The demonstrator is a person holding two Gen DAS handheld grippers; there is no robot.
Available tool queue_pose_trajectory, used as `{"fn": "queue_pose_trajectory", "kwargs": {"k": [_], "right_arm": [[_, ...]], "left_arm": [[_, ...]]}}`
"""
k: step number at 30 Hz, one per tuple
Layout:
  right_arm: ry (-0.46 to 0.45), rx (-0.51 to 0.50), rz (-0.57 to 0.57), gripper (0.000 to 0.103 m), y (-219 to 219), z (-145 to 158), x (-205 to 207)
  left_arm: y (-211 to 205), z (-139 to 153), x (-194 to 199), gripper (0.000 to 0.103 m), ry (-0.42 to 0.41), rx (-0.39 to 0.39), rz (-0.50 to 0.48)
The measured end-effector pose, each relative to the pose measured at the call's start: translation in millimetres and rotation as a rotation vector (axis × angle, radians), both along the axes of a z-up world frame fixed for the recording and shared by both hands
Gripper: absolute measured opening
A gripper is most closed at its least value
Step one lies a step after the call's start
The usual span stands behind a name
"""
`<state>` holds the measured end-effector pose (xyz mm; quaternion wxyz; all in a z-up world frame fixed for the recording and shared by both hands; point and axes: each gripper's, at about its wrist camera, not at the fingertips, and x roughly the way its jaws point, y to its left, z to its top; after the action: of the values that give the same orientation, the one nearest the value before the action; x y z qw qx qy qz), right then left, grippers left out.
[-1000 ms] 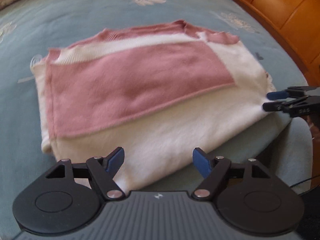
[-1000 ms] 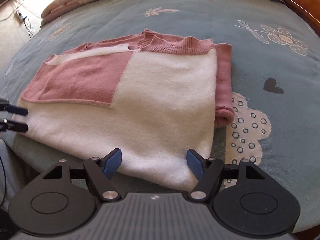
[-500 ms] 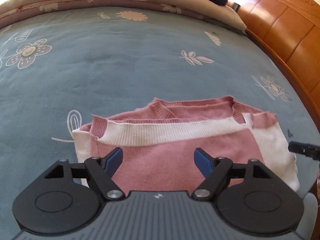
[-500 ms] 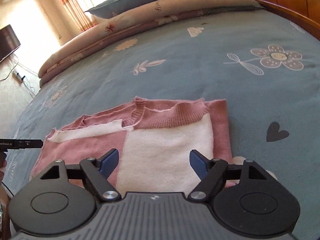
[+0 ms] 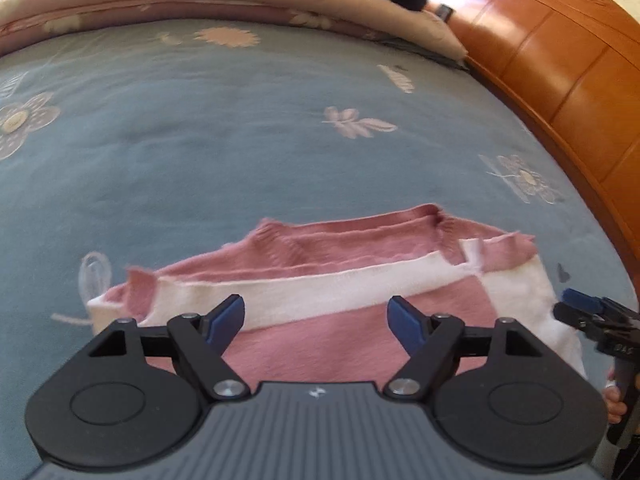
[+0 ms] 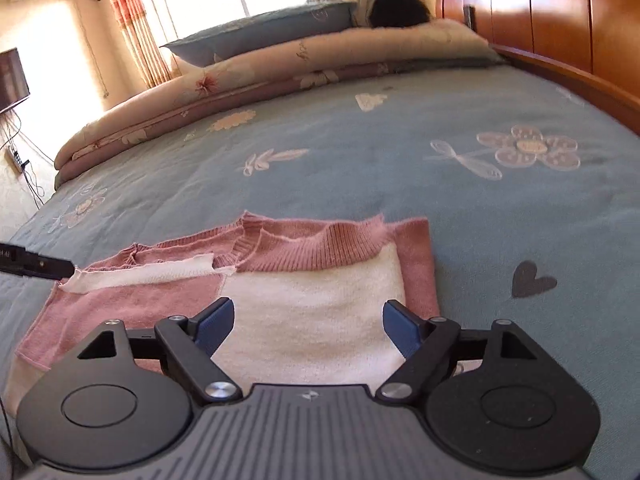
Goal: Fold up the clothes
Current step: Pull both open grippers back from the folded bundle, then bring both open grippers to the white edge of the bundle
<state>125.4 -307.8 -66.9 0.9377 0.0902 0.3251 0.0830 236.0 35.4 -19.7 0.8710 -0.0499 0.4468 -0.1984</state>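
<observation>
A pink and white knit sweater (image 5: pixel 360 292) lies folded flat on the blue bedspread (image 5: pixel 200 152). Seen from the right wrist, the same sweater (image 6: pixel 304 304) shows its white panel nearest and its pink collar at the far edge. My left gripper (image 5: pixel 318 318) hovers open above the sweater's near pink part, holding nothing. Over the white panel, my right gripper (image 6: pixel 308 322) has its jaws opening, with nothing between them. The right gripper also shows at the sweater's right edge (image 5: pixel 588 312) in the left wrist view. The left gripper's finger (image 6: pixel 36 266) pokes in at the sweater's left corner.
A rolled floral quilt (image 6: pixel 260 80) and a blue pillow (image 6: pixel 256 32) lie along the far side of the bed, with a person's dark hair (image 6: pixel 396 10) beyond them. A wooden bed frame (image 5: pixel 560 68) runs along the right. A screen (image 6: pixel 12 80) and cables stand at the far left.
Both grippers have pulled back and tilted up from the sweater's near edge, so more of the bed and room shows. The right gripper's jaws have widened a little.
</observation>
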Motion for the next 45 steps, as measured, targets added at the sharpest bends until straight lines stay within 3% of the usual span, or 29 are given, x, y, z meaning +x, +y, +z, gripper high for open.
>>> {"fn": "queue_pose_trajectory", "kwargs": {"k": [4, 7, 10, 13, 16, 22, 29, 33, 35, 38, 42, 45], "right_arm": [[-0.027, -0.106, 0.024, 0.086, 15, -3, -4], [0.009, -0.092, 0.043, 0.087, 17, -16, -7], [0.028, -0.081, 0.056, 0.088, 18, -25, -12], [0.009, -0.090, 0.082, 0.090, 19, -26, -20], [0.001, -0.082, 0.090, 0.091, 18, -29, -21], [-0.019, -0.111, 0.110, 0.100, 25, -34, -25], [-0.027, -0.119, 0.120, 0.100, 39, -24, -31], [-0.038, -0.099, 0.151, 0.100, 52, -14, -39], [-0.043, -0.110, 0.161, 0.100, 59, -10, -44], [-0.049, -0.133, 0.182, 0.100, 69, -1, -53], [-0.071, -0.164, 0.212, 0.100, 78, 10, -65], [-0.075, -0.172, 0.245, 0.099, 88, 16, -71]], "left_arm": [[-81, 11, 13, 0.079, -0.031, -0.066, -0.213], [-137, 4, 33, 0.080, -0.030, -0.114, -0.314], [-176, -22, 64, 0.080, 0.010, -0.114, -0.313], [-186, -53, 89, 0.079, 0.089, -0.076, -0.244], [-179, -61, 98, 0.078, 0.077, -0.110, -0.185], [-150, -3, 84, 0.079, -0.017, -0.080, -0.152], [-60, 63, 42, 0.082, -0.019, -0.004, -0.024], [-5, 80, 18, 0.086, -0.004, -0.005, 0.042], [20, 77, 10, 0.086, 0.018, -0.029, 0.075], [50, 48, 0, 0.086, 0.102, -0.062, 0.129], [68, 2, -16, 0.084, 0.187, -0.015, 0.171], [74, -15, -35, 0.082, 0.233, -0.023, 0.138]]}}
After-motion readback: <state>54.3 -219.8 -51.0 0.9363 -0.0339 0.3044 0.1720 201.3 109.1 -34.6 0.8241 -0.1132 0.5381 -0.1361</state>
